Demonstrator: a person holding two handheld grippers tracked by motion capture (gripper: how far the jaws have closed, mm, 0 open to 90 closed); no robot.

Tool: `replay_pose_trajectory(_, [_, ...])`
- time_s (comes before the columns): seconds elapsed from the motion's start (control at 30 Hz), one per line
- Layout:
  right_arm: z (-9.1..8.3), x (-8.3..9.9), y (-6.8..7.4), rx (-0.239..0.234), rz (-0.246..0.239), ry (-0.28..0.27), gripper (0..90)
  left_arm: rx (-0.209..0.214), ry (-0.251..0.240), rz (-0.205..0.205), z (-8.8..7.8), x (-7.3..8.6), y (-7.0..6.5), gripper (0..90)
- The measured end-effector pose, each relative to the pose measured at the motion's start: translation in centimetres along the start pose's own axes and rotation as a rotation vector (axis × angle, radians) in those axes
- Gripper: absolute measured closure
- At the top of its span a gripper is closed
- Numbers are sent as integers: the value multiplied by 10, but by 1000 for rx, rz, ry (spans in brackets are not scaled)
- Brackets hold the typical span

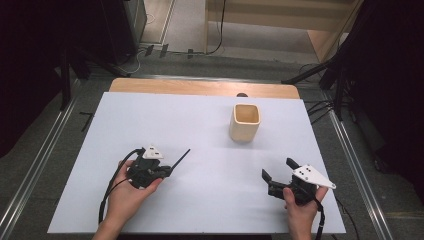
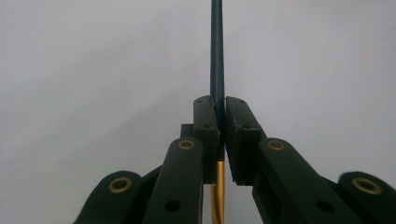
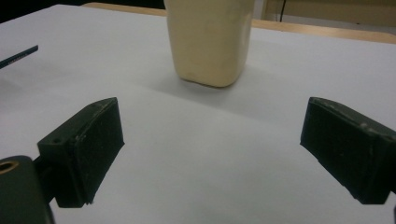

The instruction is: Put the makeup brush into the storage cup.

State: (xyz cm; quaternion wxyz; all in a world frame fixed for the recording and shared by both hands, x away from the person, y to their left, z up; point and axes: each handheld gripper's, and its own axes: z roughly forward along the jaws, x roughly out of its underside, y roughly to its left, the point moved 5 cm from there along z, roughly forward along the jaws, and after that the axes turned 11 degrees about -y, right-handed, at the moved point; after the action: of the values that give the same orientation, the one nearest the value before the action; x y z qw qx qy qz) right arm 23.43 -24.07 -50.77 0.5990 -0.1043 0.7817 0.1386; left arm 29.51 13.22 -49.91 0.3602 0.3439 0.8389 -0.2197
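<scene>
Near the table's (image 1: pixel 150 115) front edge, a dark pencil (image 1: pixel 181 156) is pinched in the left gripper (image 1: pixel 169 171), the right gripper (image 1: pixel 276 169) is held spread, and, by judgement, the pencil should be tilted upright before being lowered into the cream cup (image 1: pixel 245 122) toward the back right.

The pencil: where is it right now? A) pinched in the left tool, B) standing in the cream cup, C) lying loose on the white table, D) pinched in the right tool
A. In the left gripper view the dark pencil runs up between the shut jaws of the left tool; the right tool is open and empty, facing the cream cup.
</scene>
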Motion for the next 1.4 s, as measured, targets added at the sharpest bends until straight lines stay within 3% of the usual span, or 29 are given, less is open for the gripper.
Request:
replay_pose_trajectory(0.27, [8,-2,23,-55,12,-2,64,44,-118,-17,-5,-7,-7,845])
replay_pose_trajectory(0.7, [19,-5,60,-111,9,-2,64,110,-231,-11,0,-12,-27,844])
replay_pose_trajectory(1.0, [26,-6,78,-147,37,0,66,148,-298,-28,3,-13,-37,844])
replay_pose_trajectory(1.4, [29,-12,97,-183,86,-19,112,188,-343,-19,13,-10,-53,845])
